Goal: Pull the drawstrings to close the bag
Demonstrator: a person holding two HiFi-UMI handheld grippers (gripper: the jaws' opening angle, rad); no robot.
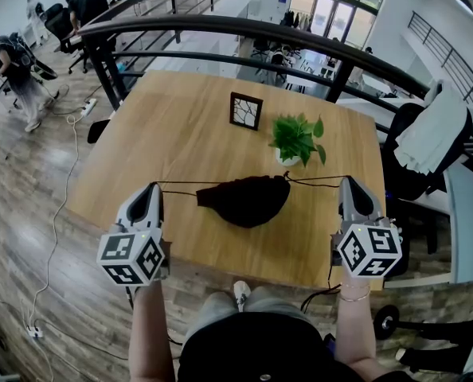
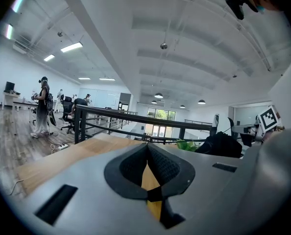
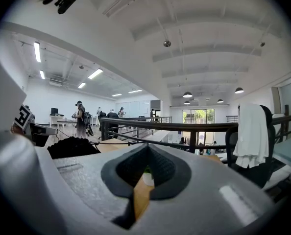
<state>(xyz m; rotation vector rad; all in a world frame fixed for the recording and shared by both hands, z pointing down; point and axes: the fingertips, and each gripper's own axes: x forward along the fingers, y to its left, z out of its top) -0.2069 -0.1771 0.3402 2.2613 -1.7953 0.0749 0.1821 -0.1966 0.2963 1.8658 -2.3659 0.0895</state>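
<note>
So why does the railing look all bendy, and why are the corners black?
Head view: the very wide lens bows the railing and curves the table edges. Left gripper view and right gripper view: the same round lens leaves black corners around the picture, and the ceiling lights glare plain white.

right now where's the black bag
In the head view, the black bag is mid-frame over the near half of the wooden table, between the left gripper and right gripper, in front of the potted plant.
</note>
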